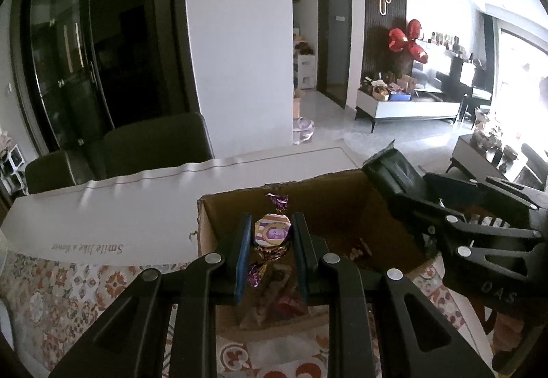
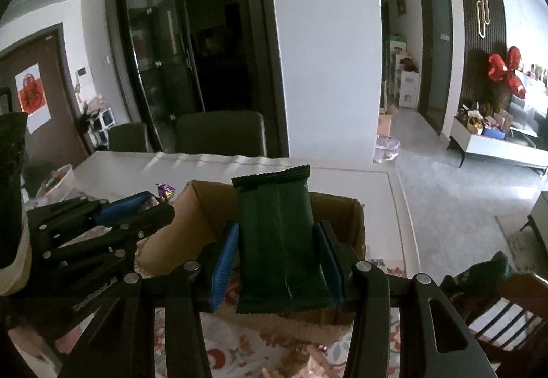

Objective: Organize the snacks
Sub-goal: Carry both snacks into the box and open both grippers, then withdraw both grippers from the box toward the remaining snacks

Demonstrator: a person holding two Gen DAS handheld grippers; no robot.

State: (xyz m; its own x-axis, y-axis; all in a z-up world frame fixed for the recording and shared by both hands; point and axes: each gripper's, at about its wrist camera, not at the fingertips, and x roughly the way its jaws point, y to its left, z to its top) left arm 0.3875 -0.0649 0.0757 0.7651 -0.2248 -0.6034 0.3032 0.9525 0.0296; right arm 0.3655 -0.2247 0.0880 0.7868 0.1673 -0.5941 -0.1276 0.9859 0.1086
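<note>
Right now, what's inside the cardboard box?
Through the left wrist view, the cardboard box holds a few wrapped snacks at the bottom, too dark to identify. The left gripper and its candy cover the near part.

Green snack packet [image 2: 279, 241] clamped upright in right tongs [image 2: 278, 258] above cardboard box [image 2: 191, 224].

Box [image 1: 342, 206] on table [image 1: 137, 206]; candy [image 1: 272, 232] above box; packet [image 2: 279, 241] right of candy.
</note>
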